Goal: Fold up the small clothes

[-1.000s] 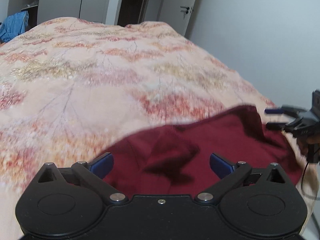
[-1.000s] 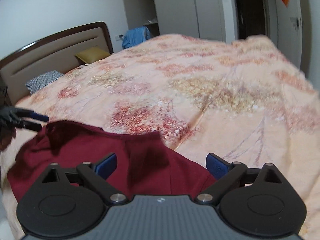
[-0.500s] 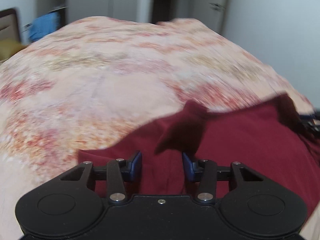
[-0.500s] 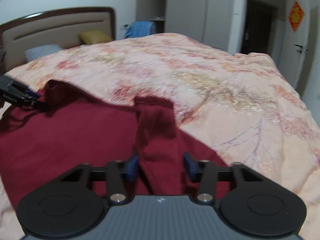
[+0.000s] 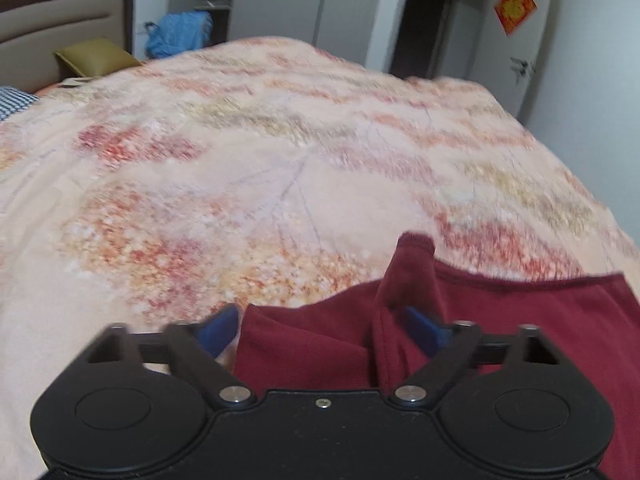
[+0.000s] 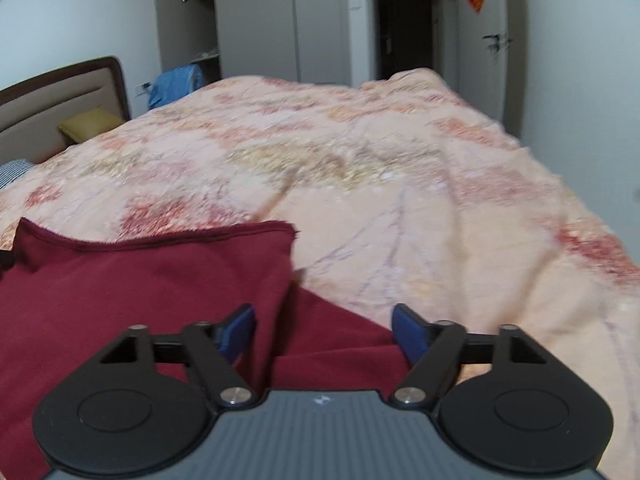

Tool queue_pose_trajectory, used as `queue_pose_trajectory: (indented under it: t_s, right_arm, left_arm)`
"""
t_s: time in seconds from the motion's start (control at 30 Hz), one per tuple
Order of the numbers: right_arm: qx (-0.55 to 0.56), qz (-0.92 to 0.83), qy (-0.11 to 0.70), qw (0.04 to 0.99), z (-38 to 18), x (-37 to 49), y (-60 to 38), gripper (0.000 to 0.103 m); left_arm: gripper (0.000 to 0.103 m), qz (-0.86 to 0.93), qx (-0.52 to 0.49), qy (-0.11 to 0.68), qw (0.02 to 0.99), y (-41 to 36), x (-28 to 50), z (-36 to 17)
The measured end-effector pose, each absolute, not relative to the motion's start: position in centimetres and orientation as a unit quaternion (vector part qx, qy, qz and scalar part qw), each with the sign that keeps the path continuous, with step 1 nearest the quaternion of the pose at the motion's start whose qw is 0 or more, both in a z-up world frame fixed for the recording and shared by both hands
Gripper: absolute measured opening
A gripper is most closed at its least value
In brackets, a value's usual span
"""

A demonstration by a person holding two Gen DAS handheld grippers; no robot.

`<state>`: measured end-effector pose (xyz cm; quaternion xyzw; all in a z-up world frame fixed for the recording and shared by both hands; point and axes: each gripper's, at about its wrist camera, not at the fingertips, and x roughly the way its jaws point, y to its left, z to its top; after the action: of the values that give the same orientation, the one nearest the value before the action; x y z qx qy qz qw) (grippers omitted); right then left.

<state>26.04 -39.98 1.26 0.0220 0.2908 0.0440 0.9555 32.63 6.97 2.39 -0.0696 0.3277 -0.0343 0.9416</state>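
Note:
A dark red garment (image 5: 500,320) lies on the near part of the bed. My left gripper (image 5: 320,320) hovers over its left corner with jaws opening wide. A raised fold of the cloth stands just inside the right blue pad, and neither pad presses on it. In the right wrist view the garment (image 6: 140,280) shows a hemmed far edge and a folded right corner. My right gripper (image 6: 324,316) is over that corner with jaws opening. The fold's edge runs between the fingers, loose from both pads.
A peach floral bedspread (image 5: 280,160) covers the whole bed. A headboard (image 6: 52,104), a yellow pillow (image 6: 92,124) and a checked pillow (image 5: 12,100) are at far left. A blue cloth (image 5: 180,36), wardrobes and a dark doorway (image 6: 404,24) stand beyond the bed.
Both grippers narrowed around raised folds of the red cloth half a second ago and have now spread wide again. The folds have dropped lower. Both views swung to the right.

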Motion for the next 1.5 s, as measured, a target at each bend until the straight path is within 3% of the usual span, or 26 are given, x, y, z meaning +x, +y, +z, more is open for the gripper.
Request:
queue_pose_trajectory:
  t_s: [0.03,0.17,0.47,0.73,1.17,1.5]
  right_arm:
    - [0.022,0.039,0.283,0.958,1.5,25.2,-40.1,0.091]
    - [-0.008,0.036,0.249,0.968,2.1,21.3,-39.4,0.103]
    - [0.009,-0.053,0.267,0.962,-0.6,18.4,-40.5,0.103]
    - [0.017,-0.05,0.233,0.971,1.4,16.4,-40.1,0.103]
    - [-0.068,0.085,0.181,0.977,2.6,16.3,-27.2,0.103]
    - [-0.132,0.109,0.21,0.963,-3.2,18.5,-20.6,0.103]
  left_arm:
    - [0.102,-0.031,-0.07,0.316,0.946,6.8,32.0,2.9]
    - [0.102,-0.037,-0.057,0.301,0.951,6.0,29.7,3.6]
    - [0.102,0.004,-0.058,0.376,0.925,8.0,28.9,-0.3]
    - [0.102,0.002,-0.126,0.354,0.927,8.5,26.1,2.7]
    - [0.102,0.003,-0.15,0.335,0.93,6.4,17.9,3.4]
    - [0.102,-0.02,-0.256,0.282,0.924,5.2,13.5,0.1]
